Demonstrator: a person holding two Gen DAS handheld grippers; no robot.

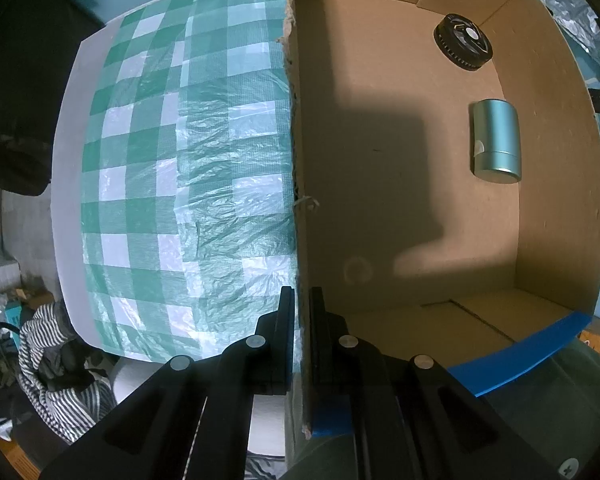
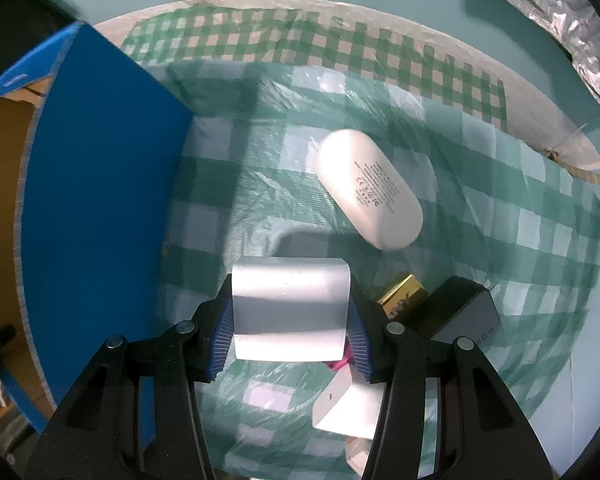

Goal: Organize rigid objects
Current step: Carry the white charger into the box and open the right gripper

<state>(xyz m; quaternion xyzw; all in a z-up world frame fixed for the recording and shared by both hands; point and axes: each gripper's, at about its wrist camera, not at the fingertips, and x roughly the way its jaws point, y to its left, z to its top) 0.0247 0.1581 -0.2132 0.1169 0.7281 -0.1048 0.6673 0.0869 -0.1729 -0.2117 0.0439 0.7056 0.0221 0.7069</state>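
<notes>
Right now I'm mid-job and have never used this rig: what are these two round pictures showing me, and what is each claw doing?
Each picture comes from a fisheye camera on a hand-held claw, looking forward along its two fingers.

Left wrist view: the left claw is closed on the wall of a cardboard box. Inside the box lie a teal cylinder and a black round part.

Right wrist view: the right claw grips a silver block above the checked cloth, beside the box's blue outer side. On the cloth lie a white oval case, a gold battery, a black adapter and a white charger.
</notes>
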